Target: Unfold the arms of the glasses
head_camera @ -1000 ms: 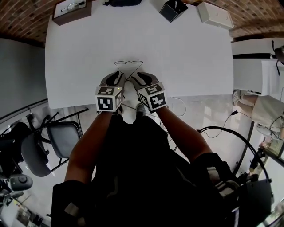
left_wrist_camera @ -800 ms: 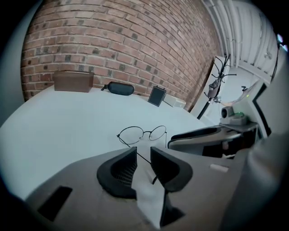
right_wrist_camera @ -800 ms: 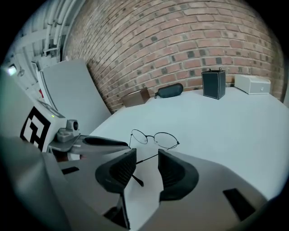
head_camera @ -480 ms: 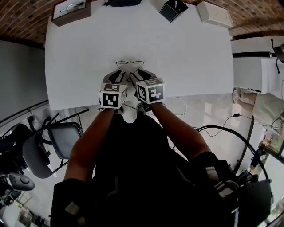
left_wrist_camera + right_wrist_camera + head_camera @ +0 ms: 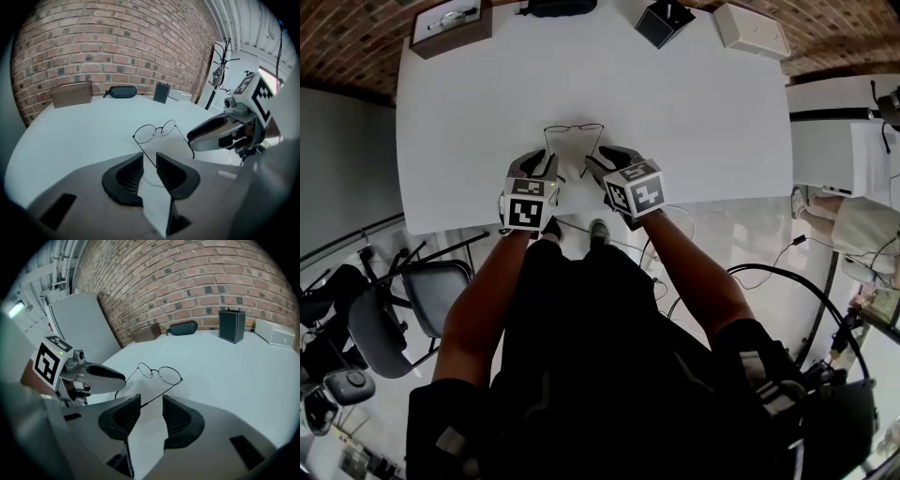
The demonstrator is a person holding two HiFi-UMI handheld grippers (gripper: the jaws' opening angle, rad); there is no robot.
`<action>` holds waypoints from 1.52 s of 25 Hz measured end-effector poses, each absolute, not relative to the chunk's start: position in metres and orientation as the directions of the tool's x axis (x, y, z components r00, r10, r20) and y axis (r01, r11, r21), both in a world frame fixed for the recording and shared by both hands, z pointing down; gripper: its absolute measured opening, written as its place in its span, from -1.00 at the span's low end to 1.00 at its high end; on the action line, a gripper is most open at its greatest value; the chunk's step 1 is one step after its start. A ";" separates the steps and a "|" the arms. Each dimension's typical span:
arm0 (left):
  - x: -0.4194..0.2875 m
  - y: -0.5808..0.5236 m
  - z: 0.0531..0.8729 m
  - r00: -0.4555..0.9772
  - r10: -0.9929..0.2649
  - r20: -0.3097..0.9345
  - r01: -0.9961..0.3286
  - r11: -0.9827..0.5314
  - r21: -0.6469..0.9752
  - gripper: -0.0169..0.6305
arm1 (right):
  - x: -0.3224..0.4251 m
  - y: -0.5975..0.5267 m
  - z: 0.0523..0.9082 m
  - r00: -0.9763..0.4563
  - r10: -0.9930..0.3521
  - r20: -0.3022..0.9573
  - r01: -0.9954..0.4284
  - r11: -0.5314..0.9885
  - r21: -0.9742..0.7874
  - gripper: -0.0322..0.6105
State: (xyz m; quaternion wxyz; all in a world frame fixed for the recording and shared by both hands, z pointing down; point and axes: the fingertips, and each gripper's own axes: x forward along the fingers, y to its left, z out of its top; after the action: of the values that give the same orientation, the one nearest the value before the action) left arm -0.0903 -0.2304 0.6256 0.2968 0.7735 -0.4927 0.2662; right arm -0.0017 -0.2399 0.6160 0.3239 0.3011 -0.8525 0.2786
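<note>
Thin wire-rimmed glasses (image 5: 574, 131) lie on the white table (image 5: 694, 122), lenses away from me, both arms swung out toward me. In the left gripper view the glasses (image 5: 154, 131) send their left arm into the narrow gap of my left gripper (image 5: 150, 161); the pads stand off the wire. My right gripper (image 5: 151, 406) has its jaws opening, and the tip of the other arm of the glasses (image 5: 159, 373) lies loose between them. In the head view the left gripper (image 5: 546, 161) and right gripper (image 5: 605, 157) sit side by side just behind the frame.
Along the far edge stand a brown box (image 5: 450, 21), a dark glasses case (image 5: 558, 6), a black box (image 5: 664, 21) and a white box (image 5: 752, 30). The table's near edge runs under my wrists. A chair (image 5: 403, 309) and floor cables lie beyond it.
The two grippers have drawn apart sideways, the right one shifting right. The right jaws have widened and let go of the glasses' arm. The left gripper has rolled a little.
</note>
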 end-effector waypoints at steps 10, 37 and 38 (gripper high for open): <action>-0.101 -0.230 0.623 0.350 -0.618 0.704 -0.926 -0.344 0.159 -0.68 | 0.013 -0.248 0.614 -0.617 -0.335 0.712 -0.628 0.755 -0.189 -0.51; -0.099 -0.181 0.508 0.250 -0.859 0.447 -0.958 -0.153 0.242 -0.74 | 0.040 -0.228 0.490 -0.745 -0.494 0.449 -0.611 0.775 -0.160 -0.55; -0.097 -0.177 0.499 0.243 -0.872 0.425 -0.957 -0.143 0.253 -0.82 | 0.044 -0.226 0.481 -0.751 -0.504 0.427 -0.613 0.773 -0.165 -0.60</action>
State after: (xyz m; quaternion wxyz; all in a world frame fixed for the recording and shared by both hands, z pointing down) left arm -0.0973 -0.1770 0.4991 0.2402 0.7507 -0.6091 0.0882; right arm 0.0439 -0.2257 0.4810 0.1821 0.3023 -0.9237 0.1490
